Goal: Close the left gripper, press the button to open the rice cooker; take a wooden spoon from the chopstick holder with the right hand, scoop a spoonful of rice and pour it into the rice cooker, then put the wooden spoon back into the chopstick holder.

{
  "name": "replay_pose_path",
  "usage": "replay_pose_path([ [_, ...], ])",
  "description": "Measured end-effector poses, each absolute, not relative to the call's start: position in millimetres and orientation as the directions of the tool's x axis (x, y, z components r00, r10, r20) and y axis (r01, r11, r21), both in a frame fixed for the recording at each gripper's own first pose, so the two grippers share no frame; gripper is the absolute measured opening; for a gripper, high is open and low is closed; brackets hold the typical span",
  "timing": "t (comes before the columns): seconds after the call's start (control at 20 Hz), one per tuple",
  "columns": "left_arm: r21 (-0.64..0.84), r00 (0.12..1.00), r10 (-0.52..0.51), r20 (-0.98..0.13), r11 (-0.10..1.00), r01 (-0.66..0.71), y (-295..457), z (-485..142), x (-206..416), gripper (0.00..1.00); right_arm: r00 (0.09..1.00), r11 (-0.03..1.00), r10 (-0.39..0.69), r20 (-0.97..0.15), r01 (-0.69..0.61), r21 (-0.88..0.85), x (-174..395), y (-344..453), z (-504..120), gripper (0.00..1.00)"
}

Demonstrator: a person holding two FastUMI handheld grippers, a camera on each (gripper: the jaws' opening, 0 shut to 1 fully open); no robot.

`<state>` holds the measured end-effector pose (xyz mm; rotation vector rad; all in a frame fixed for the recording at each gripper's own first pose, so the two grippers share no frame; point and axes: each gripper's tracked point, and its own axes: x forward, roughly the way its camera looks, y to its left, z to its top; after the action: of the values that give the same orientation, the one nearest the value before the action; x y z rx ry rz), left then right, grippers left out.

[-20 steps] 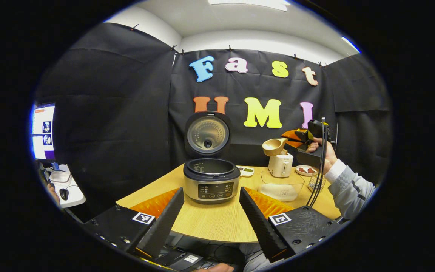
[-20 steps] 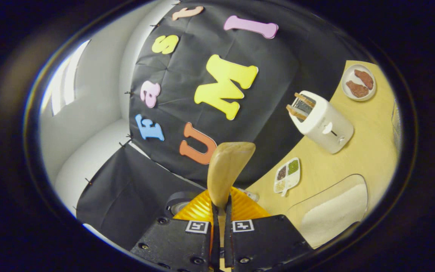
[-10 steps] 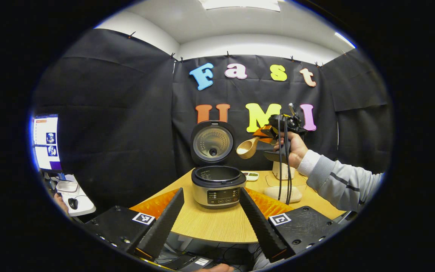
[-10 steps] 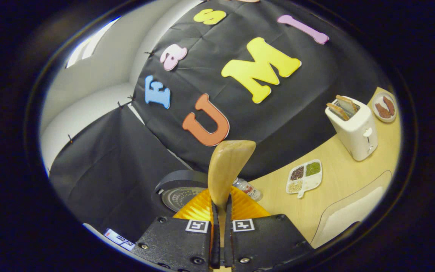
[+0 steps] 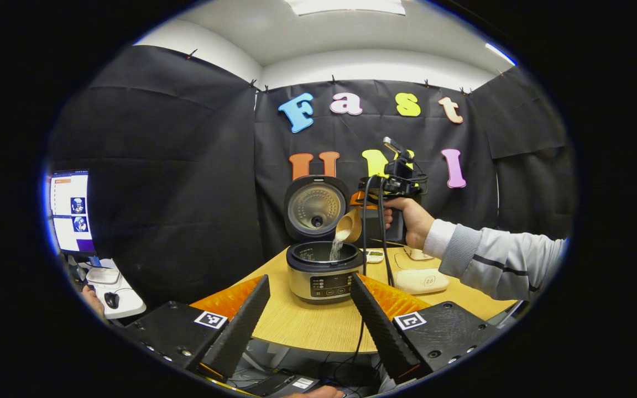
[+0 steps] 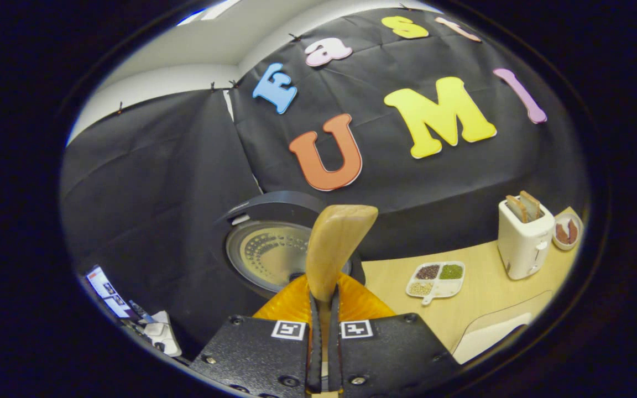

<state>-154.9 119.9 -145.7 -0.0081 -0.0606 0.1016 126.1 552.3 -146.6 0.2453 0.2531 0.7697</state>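
1. Wooden spoon (image 5: 348,225): held over the open rice cooker (image 5: 325,270), bowl tipped down and to the left, long axis running from the bowl back toward the right gripper (image 6: 323,309); a thin stream of rice (image 5: 335,247) falls from the bowl into the pot
2. Right gripper: fingers clenched on the spoon's handle, seen close in the right gripper view, the bowl (image 6: 336,237) standing upward ahead of them; a hand (image 5: 408,219) in a grey sleeve holds the tool
3. Left gripper (image 5: 309,318): held low before the table, fingers spread wide apart, grasping nothing
4. Rice cooker: one, lid (image 5: 317,207) standing upright behind the pot
5. Surface: one pale wooden table (image 5: 307,326) with a rounded front edge; black cloth walls, white ceiling
6. Also on the table: one toaster (image 6: 523,237) with two slices, one divided dish (image 6: 438,277) of grains, one small plate (image 6: 566,231), one clear rice bowl (image 5: 422,280)
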Motion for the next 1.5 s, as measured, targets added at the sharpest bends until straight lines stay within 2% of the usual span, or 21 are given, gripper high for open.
replay_pose_path([
  [0.25, -0.043, 0.994, 0.098, 0.054, 0.994, -0.096, 123, -145, -153, 0.94, 0.679, 0.697, 0.717, -0.156, -0.696, 0.176, 118, 570, -152, 0.10],
  [0.45, -0.050, 0.993, 0.107, 0.043, 0.993, -0.105, 123, -147, -151, 0.94, 0.698, 0.702, 0.699, -0.156, -0.712, -0.040, 109, 575, -154, 0.10],
  [0.85, -0.050, 0.994, 0.097, 0.043, 0.994, -0.095, 121, -150, -155, 0.95, 0.685, 0.610, 0.720, -0.112, -0.702, -0.368, 76, 596, -166, 0.12],
  [0.95, -0.073, 0.995, 0.091, 0.040, 0.993, -0.088, 120, -150, -154, 0.94, 0.669, 0.584, 0.736, -0.106, -0.706, -0.400, 70, 597, -167, 0.12],
  [1.4, -0.055, 0.998, 0.064, 0.025, 0.997, -0.062, 98, -150, -147, 0.95, 0.724, 0.669, 0.685, -0.082, -0.670, -0.322, 97, 531, -141, 0.13],
  [1.5, -0.063, 1.000, 0.024, 0.015, 0.998, -0.023, 85, -152, -143, 0.95, 0.733, 0.686, 0.675, -0.087, -0.667, -0.291, 106, 507, -136, 0.12],
])
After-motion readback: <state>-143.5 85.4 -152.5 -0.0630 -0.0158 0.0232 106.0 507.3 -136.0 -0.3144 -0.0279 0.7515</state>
